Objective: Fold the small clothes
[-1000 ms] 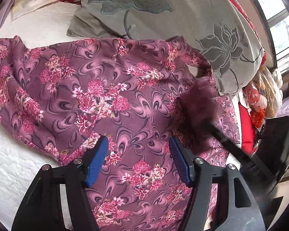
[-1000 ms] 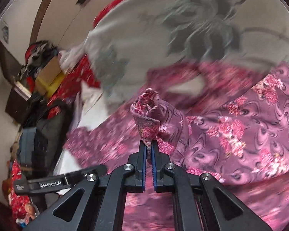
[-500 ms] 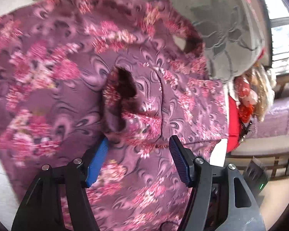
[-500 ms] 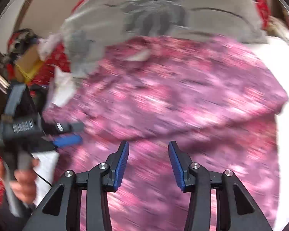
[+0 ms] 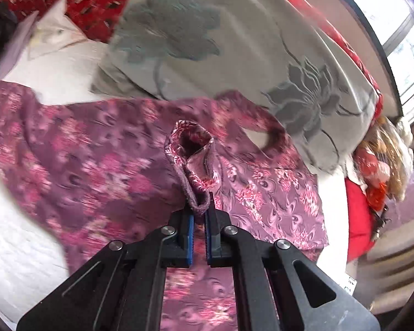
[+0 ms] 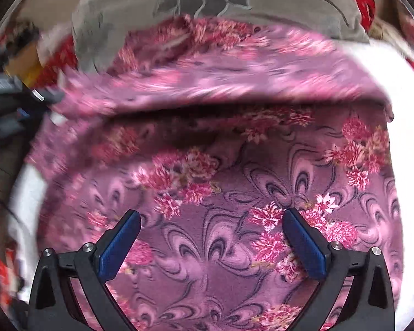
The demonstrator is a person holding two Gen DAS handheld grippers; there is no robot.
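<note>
Your left claw [image 5: 198, 215] is clenched on a bunched fold of the purple floral fabric garment [image 5: 96, 171], spread across the white bed [image 5: 19, 237]. Your right claw [image 6: 211, 237] hangs over it, jaws opening, nothing between them. A grey flower-patterned pillow [image 5: 234, 44] crowds the garment's far edge.

Bedroom, lit by daylight
A white bed [image 5: 27, 248] carries a grey flowered pillow [image 5: 234, 55]; a bright window [image 5: 408, 41] stands at the right.
</note>
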